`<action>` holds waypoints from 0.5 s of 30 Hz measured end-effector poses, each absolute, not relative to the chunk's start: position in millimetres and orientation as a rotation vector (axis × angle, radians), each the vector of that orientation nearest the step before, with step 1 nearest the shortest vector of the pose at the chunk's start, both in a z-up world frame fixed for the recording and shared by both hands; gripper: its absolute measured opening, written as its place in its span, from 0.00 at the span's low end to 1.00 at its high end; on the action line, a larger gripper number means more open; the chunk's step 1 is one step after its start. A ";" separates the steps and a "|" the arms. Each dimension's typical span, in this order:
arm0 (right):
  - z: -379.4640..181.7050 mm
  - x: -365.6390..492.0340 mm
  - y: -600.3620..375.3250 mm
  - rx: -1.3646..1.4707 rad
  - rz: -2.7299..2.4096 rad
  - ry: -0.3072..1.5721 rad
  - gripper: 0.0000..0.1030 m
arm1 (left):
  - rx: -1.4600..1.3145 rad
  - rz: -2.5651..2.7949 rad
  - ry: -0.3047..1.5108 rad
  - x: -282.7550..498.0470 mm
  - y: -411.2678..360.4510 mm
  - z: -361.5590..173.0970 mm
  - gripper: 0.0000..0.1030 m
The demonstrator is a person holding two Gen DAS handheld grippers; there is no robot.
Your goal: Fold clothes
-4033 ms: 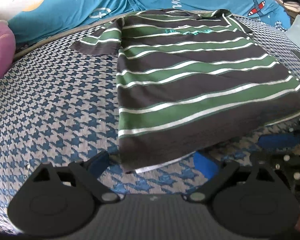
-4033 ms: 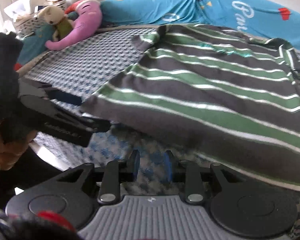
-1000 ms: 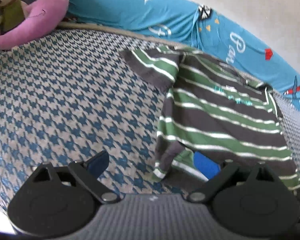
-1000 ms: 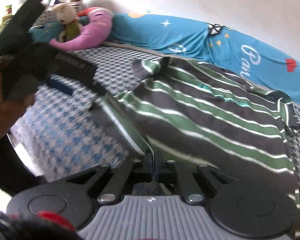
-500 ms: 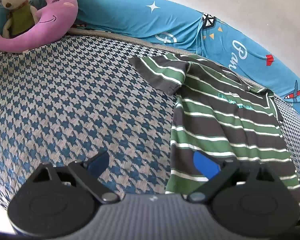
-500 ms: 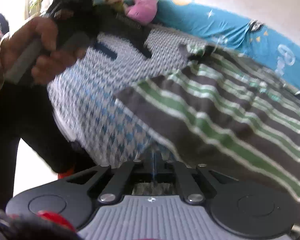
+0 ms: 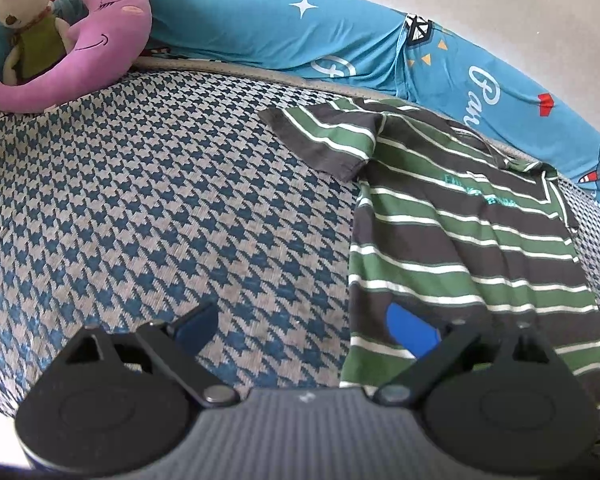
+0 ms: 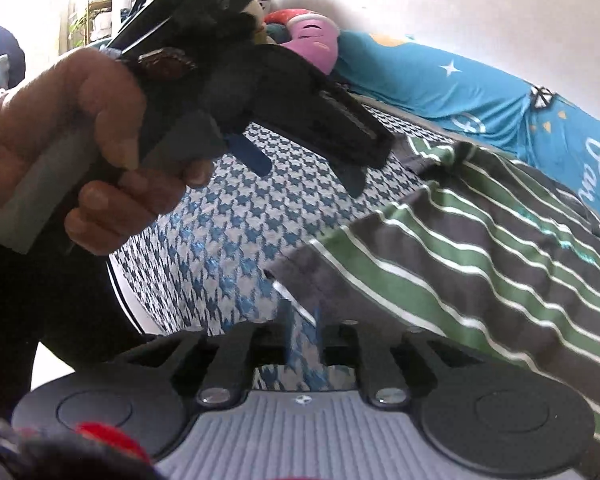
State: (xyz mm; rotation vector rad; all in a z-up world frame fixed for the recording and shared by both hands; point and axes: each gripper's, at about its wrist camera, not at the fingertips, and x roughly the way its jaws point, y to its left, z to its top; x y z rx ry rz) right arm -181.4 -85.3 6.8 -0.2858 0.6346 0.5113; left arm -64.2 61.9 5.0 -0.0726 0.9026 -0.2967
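In the left wrist view, the left gripper (image 7: 306, 330) is wide apart and holds nothing. It hangs above the houndstooth bed cover (image 7: 148, 208), with one blue pad over the near edge of the striped polo shirt (image 7: 464, 240). The shirt lies toward the right side of the bed, its collar near the blue bolster pillow (image 7: 340, 40) at the far edge, and one sleeve (image 7: 324, 136) is spread out to the left. A purple plush pillow (image 7: 88, 44) and a plush rabbit (image 7: 24, 24) sit in the far left corner.

In the right wrist view, the right gripper (image 8: 302, 334) shows a narrow gap with only bed cover between the fingers, so it grips nothing. The shirt hem (image 8: 300, 268) lies just beside its tips, at the near edge of the bed. A hand (image 8: 76, 148) holds the other gripper above.

I think the risk is this: the hem sits close to the bed edge, so a careless pinch can catch one layer only, or pull the cloth off the edge and wrinkle the fold.
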 end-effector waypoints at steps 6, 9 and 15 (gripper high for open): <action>3.5 -172.8 -66.1 -0.340 0.510 0.591 0.33 | -0.089 -0.280 0.909 -59.8 64.1 6.0 0.93; -1.2 -166.5 -57.1 -0.372 0.499 0.583 0.33 | -0.088 -0.276 0.908 -59.7 64.1 6.6 0.93; -14.7 -156.8 -43.3 -0.435 0.457 0.590 0.23 | -0.093 -0.270 0.897 -59.8 66.6 8.7 0.93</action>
